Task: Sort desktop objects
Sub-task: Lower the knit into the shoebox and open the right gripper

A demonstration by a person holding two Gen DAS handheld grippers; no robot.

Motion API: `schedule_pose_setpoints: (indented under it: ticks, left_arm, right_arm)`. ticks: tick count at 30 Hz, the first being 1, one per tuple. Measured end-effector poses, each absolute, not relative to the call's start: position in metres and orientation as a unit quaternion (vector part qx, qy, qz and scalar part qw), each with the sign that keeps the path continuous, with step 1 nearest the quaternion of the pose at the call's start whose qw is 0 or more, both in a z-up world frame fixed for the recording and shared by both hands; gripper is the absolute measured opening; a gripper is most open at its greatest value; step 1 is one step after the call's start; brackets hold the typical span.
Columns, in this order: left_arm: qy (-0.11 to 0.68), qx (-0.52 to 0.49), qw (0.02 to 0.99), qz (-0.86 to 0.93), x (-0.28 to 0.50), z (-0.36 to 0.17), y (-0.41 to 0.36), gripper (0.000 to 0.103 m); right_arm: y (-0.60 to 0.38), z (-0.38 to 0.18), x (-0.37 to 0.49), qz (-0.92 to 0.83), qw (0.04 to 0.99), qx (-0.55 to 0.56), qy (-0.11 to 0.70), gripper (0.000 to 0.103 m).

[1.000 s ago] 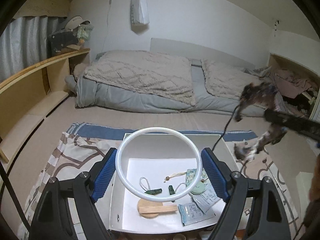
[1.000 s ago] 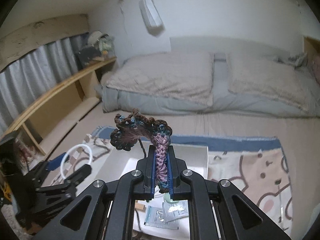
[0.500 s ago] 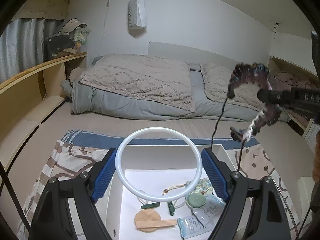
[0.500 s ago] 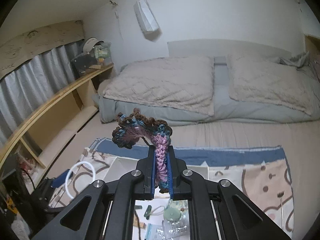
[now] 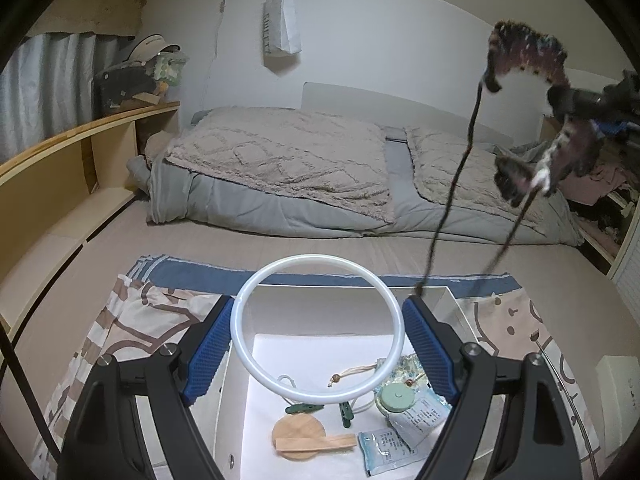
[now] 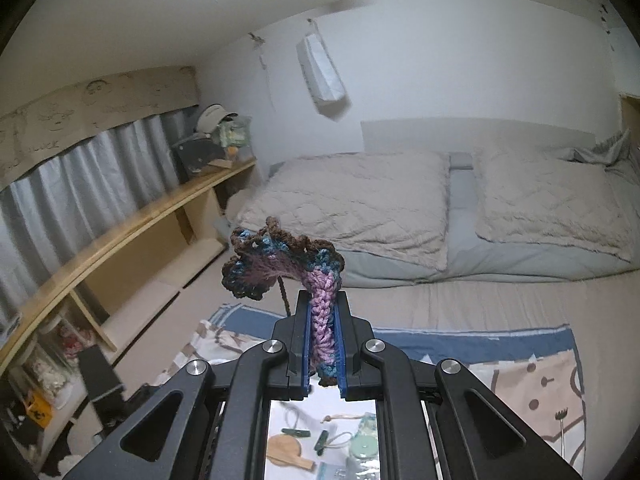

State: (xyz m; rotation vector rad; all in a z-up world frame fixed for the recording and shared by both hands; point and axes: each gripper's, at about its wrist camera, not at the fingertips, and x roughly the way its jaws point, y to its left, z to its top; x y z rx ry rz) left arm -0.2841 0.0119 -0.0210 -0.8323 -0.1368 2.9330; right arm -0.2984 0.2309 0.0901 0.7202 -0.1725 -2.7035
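My left gripper [image 5: 317, 340] is shut on a white ring [image 5: 256, 354], held between the blue pads above a white box [image 5: 460, 312]. The box holds a round wooden piece [image 5: 298, 438], green clips [image 5: 346, 414], a green disc [image 5: 397, 397] and paper packets [image 5: 386, 450]. My right gripper [image 6: 323, 340] is shut on a purple, blue and brown crocheted piece [image 6: 280, 270], held high over the box; the piece also shows in the left wrist view [image 5: 528, 50] at upper right, its strings hanging down.
The box sits on a patterned cloth [image 5: 132, 320] on the floor. A bed with beige blankets [image 5: 288, 160] lies behind. A wooden shelf [image 5: 60, 152] runs along the left wall. A small fork-like tool [image 6: 560, 424] lies on the cloth at right.
The right gripper has risen with the crocheted piece, now high above the box. The left gripper has kept the ring and tilted up slightly.
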Motion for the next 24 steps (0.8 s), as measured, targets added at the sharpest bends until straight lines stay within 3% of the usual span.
schedule_pose_setpoints:
  ticks: [5, 24]
  left_arm:
    - [-0.047, -0.275, 0.041, 0.959, -0.285, -0.024, 0.009, 0.084]
    - [-0.053, -0.304, 0.038, 0.951, -0.308, -0.057, 0.0, 0.084]
  right_arm:
    - [0.217, 0.069, -0.308, -0.943, 0.172, 0.281, -0.048, 0.01]
    - [0.196, -0.11, -0.39, -0.868, 0.139, 0.47, -0.078, 0.01]
